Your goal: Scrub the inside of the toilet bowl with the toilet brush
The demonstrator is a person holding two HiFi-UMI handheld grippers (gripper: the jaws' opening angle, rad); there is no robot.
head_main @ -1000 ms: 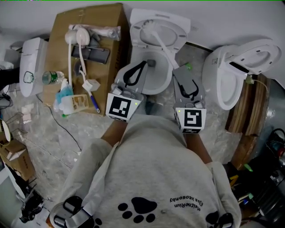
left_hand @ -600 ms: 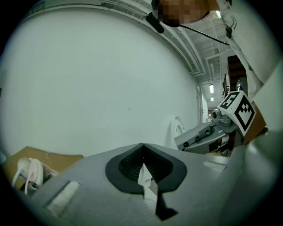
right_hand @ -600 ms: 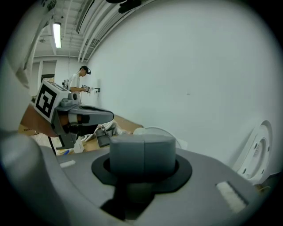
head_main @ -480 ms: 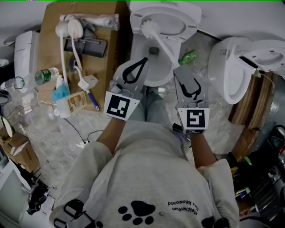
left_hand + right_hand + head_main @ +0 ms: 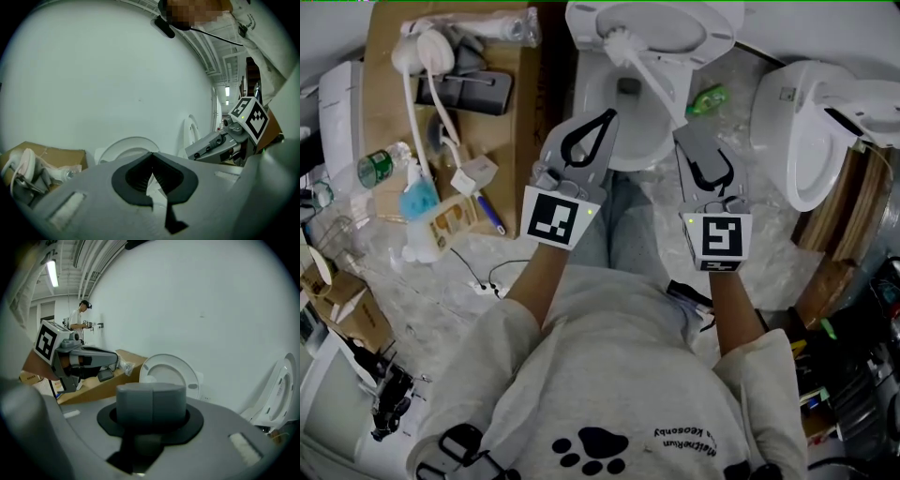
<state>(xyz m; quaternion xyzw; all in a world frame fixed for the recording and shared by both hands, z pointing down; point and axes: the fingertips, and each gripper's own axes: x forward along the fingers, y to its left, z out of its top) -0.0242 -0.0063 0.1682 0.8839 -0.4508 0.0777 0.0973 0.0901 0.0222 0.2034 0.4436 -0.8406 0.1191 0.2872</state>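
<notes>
Backing off from the toilet bowl [image 5: 584, 98], my left hand-held gripper [image 5: 607, 116] and right hand-held gripper [image 5: 682, 131] both sat pressed together, empty. The toilet brush [image 5: 645, 73] leaned in the bowl just ahead of the right one; scrubbing, I judged, awaited a grasp.

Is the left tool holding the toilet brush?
No, the left tool is shut on nothing; the toilet brush lies across the toilet bowl.

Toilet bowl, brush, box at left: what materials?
Toilet bowl: likely glazed ceramic; white, smooth, slightly glossy rim.
Brush: probably plastic; thin, white, smooth handle, with bristles too small to judge.
Box: cardboard; flat brown, matte surface.
</notes>
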